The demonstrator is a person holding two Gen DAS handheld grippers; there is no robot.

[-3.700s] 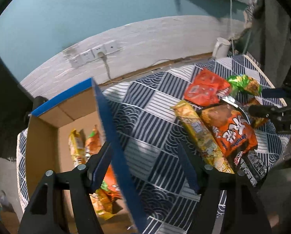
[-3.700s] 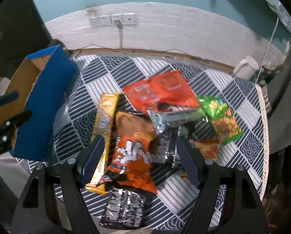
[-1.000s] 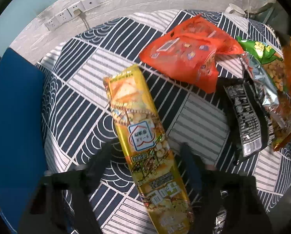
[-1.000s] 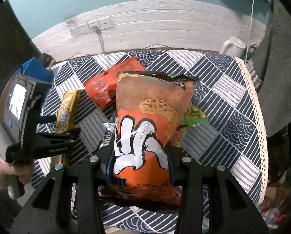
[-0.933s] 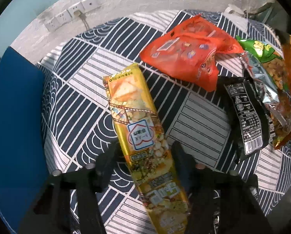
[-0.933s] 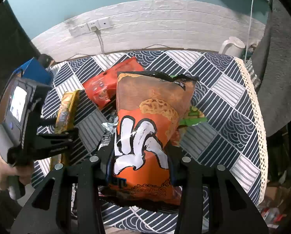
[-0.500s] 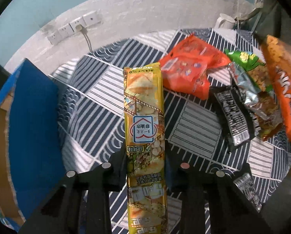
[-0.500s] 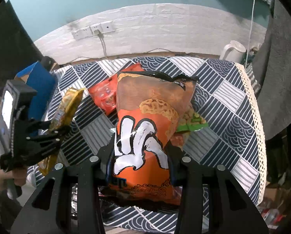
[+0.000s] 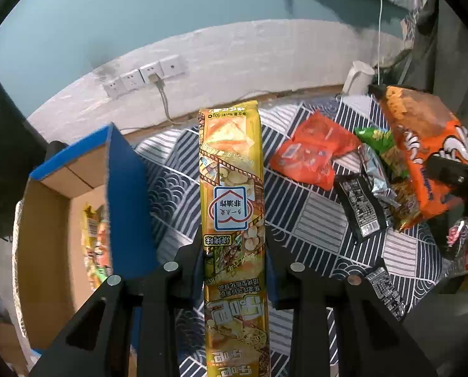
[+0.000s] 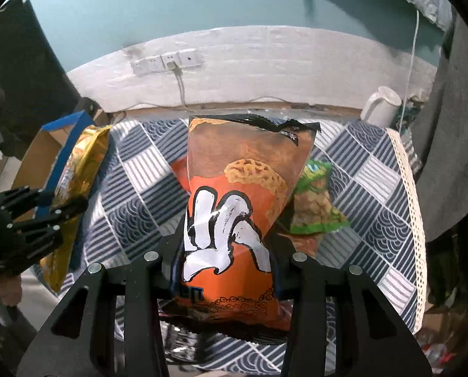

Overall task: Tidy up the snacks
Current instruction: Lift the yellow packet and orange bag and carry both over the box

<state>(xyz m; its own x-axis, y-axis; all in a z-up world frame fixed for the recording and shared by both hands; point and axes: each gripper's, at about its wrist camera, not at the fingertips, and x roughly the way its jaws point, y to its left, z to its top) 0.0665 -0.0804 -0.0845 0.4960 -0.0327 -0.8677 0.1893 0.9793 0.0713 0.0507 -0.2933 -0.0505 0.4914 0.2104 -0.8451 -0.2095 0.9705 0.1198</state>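
**Both tools loaded above the snack pile**

Above the counter (image 9: 312, 220), with its navy-and-white patterned cloth, each tool grips one packet clear of the surface. The left tool (image 9: 234, 270) is clamped narrow on a long yellow snack packet (image 9: 230, 188), pinching it partway along its length so the packet stands out along the fingers toward the wall. The right tool (image 10: 224, 270) is closed on a large orange chip bag (image 10: 234, 207), gripping its lower part while the black-edged top of the bag points away from the camera.

On the cloth lie the rest of the snacks: a red-orange pouch (image 9: 312, 154), a green bag (image 10: 315, 207) lying just right of the held chip bag in the right wrist view, a black packet (image 9: 359, 207) and a silver-lined wrapper (image 9: 375, 172) touching one another.

At the left edge of the counter sits an open cardboard box (image 9: 45, 220) with blue outer faces; a few colourful packets (image 9: 95, 245) show inside it. A white mug (image 10: 381, 106) stands at the far right corner near the wall, and a row of wall sockets (image 9: 146, 77) with one cable plugged in sits on the pale wall band.
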